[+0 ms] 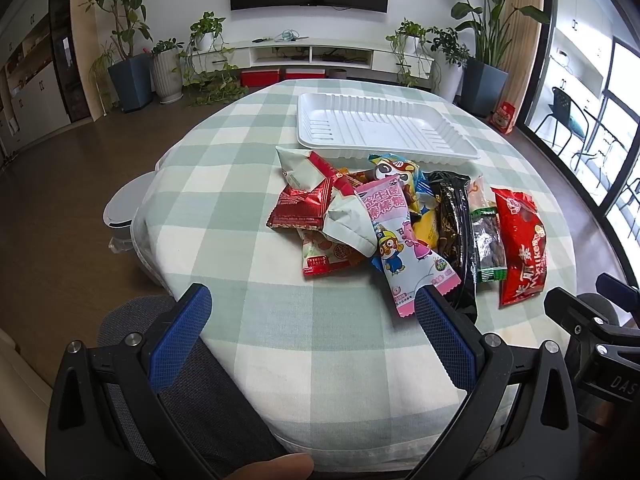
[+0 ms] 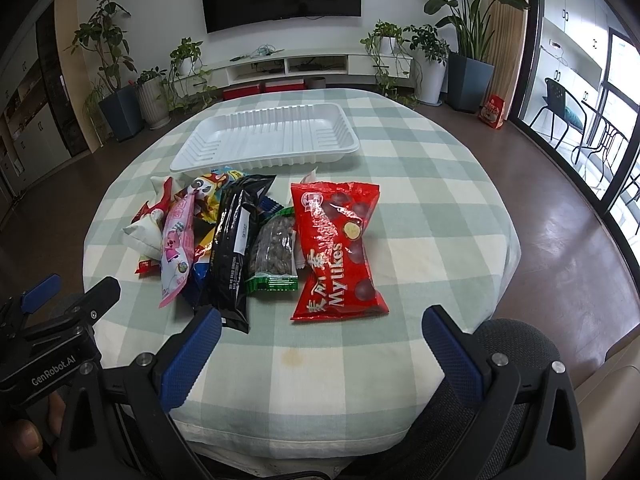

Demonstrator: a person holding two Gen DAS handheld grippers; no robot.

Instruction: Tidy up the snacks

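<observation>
On checked worktop (image 1: 248, 184), left to right: left tongs (image 1: 312, 312) spread wide, empty; snacks (image 1: 384, 220) heaped near front of empty white tray (image 1: 384, 128); right tongs (image 2: 320, 332) likewise agape, empty, facing red bag (image 2: 340, 248). Light, crinkly, slippery packets, probably best pinched at crimped end seams.

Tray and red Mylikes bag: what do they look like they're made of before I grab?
Tray: looks like thin moulded white plastic, perhaps foam, semi-matte; ribbed walls and a thin rolled rim suggest it is light and flexible.
Red Mylikes bag: glossy plastic film, judging by bright glare streaks, wrinkles and crimped ends; probably slippery and puffy.
Both grippers, left and right, are open and empty.
</observation>
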